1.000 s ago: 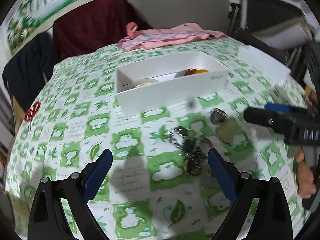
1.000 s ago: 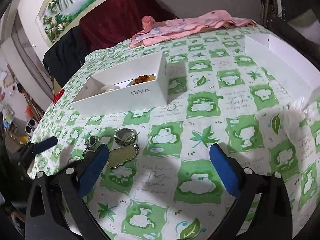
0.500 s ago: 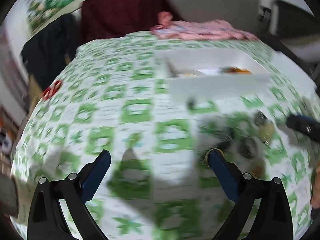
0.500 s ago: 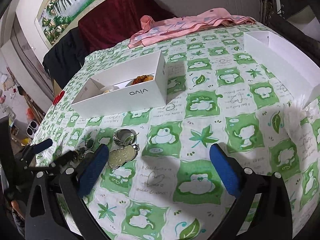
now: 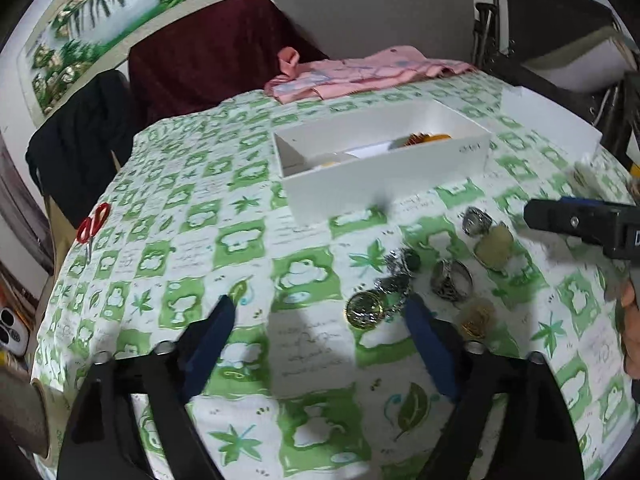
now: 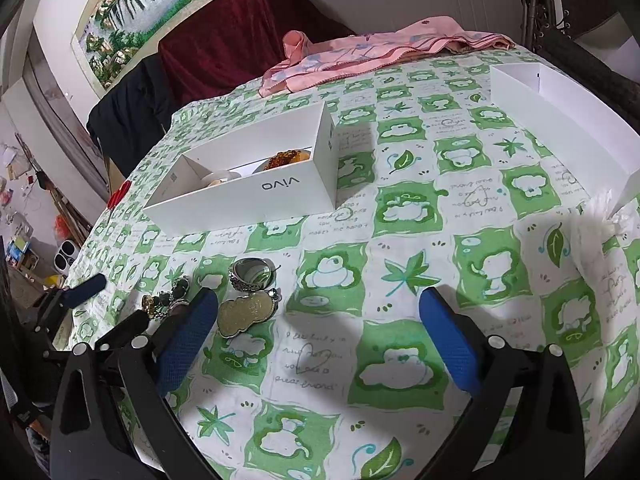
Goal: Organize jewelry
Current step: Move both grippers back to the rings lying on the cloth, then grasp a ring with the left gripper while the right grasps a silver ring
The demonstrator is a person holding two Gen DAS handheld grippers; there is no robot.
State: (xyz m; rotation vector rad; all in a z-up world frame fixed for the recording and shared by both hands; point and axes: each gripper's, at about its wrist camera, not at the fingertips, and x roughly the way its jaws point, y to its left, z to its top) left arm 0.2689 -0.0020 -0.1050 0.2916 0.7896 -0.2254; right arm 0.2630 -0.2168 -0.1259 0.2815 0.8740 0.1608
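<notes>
Jewelry (image 5: 424, 280) is lying loose at center-right, below the white box (image 5: 384, 176), the left gripper (image 5: 320, 332) closing on nothing beside it, the right gripper (image 6: 316, 336) hanging wide open.

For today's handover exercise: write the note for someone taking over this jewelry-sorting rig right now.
Left claw: closing, nothing between its fingers; a round gold piece lies just by its right fingertip.
Right claw: open, empty, above bare tablecloth.
Loose pile on the cloth: two silver rings, pale pendant, chain.
Done: white box already holds some pieces.
Left: move the pile into the box.
</notes>
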